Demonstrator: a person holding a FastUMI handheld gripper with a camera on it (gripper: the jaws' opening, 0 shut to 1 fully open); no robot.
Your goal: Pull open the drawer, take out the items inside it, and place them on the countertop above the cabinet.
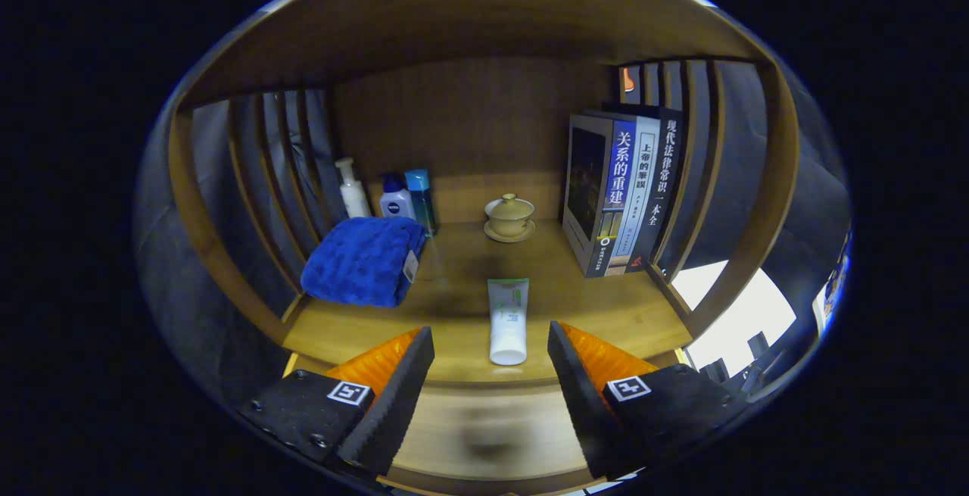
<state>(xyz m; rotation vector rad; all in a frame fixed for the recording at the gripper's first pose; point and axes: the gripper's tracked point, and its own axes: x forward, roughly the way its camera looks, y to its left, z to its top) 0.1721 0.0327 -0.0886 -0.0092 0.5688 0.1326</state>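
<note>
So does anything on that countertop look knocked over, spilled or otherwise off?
Only the white tube stands out: it lies flat on the countertop, just ahead of the open gripper, while the bottles, lidded cup and books stand upright. The blue towel sits folded. Nothing looks spilled or damaged.

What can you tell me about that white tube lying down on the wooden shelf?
The white tube looks like soft plastic, with green markings near its flat crimped end. It lies flat on the wooden countertop, its rounded white cap end pointing toward the tool. It sits just ahead of the tool's open fingers, lined up with the gap between them, and neither finger touches it. Only the wood under it touches it; the lidded cup stands well behind it.
</note>
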